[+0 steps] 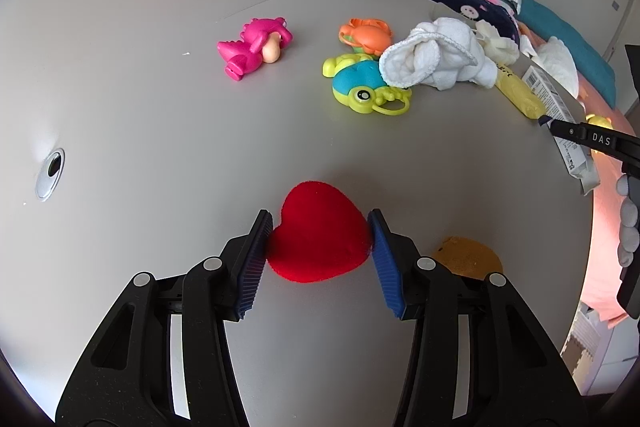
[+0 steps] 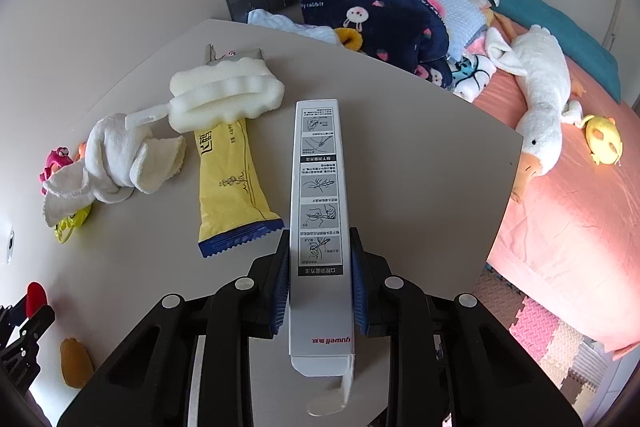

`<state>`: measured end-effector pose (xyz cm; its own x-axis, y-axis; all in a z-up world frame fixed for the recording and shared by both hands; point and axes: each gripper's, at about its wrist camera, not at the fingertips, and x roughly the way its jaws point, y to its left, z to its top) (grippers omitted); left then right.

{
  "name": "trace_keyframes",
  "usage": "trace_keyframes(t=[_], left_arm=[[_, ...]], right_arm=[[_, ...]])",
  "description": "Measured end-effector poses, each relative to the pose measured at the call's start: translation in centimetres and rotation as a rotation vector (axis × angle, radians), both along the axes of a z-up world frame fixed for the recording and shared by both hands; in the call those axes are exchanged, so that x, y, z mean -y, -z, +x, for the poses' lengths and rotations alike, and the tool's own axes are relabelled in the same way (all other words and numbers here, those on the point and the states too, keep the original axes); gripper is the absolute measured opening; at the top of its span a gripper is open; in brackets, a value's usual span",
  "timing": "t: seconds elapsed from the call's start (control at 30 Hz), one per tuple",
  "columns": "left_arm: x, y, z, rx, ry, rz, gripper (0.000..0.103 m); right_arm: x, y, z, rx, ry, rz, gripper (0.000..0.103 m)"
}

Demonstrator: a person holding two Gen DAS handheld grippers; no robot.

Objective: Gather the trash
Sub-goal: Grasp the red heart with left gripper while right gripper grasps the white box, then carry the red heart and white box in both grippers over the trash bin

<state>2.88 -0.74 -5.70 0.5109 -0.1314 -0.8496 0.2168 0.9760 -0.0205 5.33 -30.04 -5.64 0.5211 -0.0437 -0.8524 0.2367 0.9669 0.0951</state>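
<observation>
My left gripper [image 1: 320,217] is shut on a red heart-shaped sponge [image 1: 316,239] that lies on the grey table [image 1: 160,115]; both blue pads press its sides. My right gripper [image 2: 318,231] is shut on a long white carton [image 2: 320,187] printed with instruction pictures, gripped near its open near end. The carton points away across the table. A yellow snack wrapper [image 2: 228,179] with a blue crimped end lies just left of it. A white foam sponge [image 2: 224,99] rests on the wrapper's far end.
A knotted white towel [image 1: 432,59] lies over a blue-green toy [image 1: 360,83], with an orange crab toy [image 1: 366,33] and a pink toy [image 1: 256,47] behind. An orange sponge [image 1: 468,255] sits right of the heart. Beyond the table's right edge is a bed [image 2: 560,227] with a goose plush [image 2: 540,99].
</observation>
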Motion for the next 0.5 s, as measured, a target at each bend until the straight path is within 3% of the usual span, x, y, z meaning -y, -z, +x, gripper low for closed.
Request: trace_keyframes(t=[0.5], left_arm=[[1.6,-2.8,-0.7,0.060,0.044,-0.022,0.048]], right_arm=[[0.1,-3.0,-3.2,0.054,0.005,0.035,0.028]])
